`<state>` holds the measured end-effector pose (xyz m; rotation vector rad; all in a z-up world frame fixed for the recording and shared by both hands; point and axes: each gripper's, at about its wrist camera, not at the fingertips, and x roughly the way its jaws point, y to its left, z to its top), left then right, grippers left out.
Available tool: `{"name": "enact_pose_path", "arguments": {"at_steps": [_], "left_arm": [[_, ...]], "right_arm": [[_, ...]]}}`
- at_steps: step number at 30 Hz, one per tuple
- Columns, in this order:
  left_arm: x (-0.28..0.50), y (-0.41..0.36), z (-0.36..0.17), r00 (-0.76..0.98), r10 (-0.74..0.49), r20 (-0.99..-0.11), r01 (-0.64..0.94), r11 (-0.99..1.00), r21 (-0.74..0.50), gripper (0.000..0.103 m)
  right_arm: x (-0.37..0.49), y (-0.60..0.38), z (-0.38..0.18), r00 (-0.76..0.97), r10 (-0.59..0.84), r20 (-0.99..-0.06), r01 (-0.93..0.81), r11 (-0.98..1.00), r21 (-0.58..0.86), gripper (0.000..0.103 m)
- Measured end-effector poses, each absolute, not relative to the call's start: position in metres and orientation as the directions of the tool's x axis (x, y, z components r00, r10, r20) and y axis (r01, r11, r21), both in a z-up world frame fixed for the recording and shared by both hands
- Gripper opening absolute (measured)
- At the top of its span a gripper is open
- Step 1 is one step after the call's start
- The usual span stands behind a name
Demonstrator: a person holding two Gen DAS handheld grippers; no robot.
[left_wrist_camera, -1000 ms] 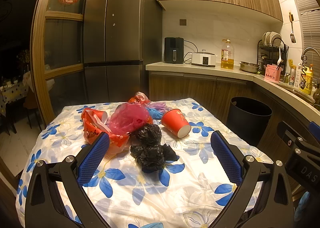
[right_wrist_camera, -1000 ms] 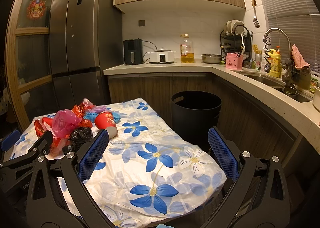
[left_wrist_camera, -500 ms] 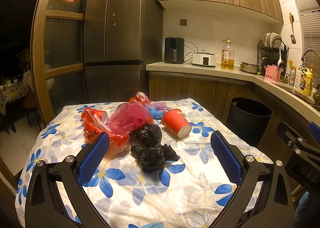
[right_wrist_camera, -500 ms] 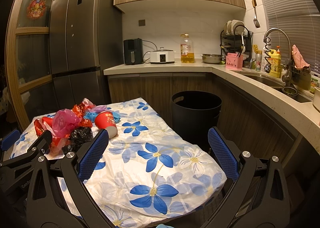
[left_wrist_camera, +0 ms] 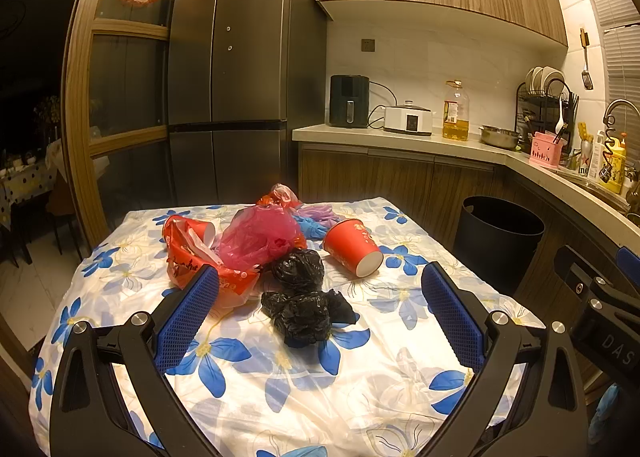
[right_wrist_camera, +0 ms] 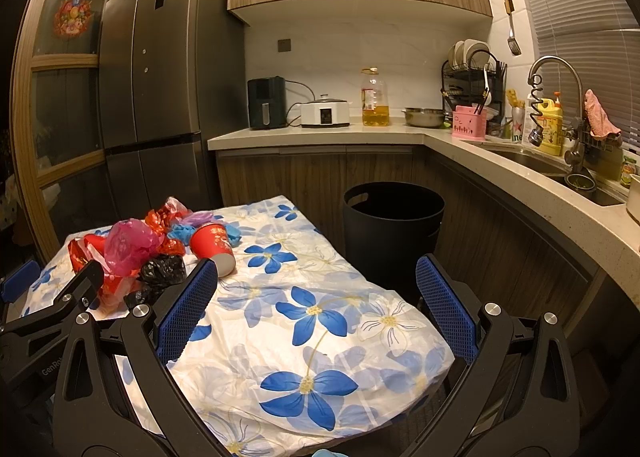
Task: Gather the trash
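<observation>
Nothing collected yet: my left hand-held gripper (left_wrist_camera: 320,313) and right hand-held gripper (right_wrist_camera: 318,309) gape wide and empty, trash (left_wrist_camera: 276,253) piled on the table (left_wrist_camera: 320,389), bin (right_wrist_camera: 394,233) far right.

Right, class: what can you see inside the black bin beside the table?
The black bin shows only its dark inner wall near the rim. Its bottom is hidden, so any contents cannot be seen.

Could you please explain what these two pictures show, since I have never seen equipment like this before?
No robot here: a person holds a two-finger gripper in each hand, each with a camera looking along its blue fingers. One picture comes from the left gripper, the other from the right gripper. Both are open and hold nothing. On the flowered table lies trash: a tipped red paper cup, black bags, a pink bag and red wrappers. A black bin stands beside the table.
</observation>
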<state>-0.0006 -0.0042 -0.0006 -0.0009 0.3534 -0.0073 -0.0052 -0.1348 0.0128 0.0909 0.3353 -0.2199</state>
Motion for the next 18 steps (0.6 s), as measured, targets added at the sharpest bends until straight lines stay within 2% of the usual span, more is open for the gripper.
{"name": "enact_pose_path", "arguments": {"at_steps": [18], "left_arm": [[0.0025,-0.0029,-0.0051,0.94,-0.002,-0.342,-0.001,1.0,-0.009,0.098]], "right_arm": [[-0.0001,-0.1295,0.0092,0.922,-0.191,-0.336,0.22,0.974,0.05,0.098]]}}
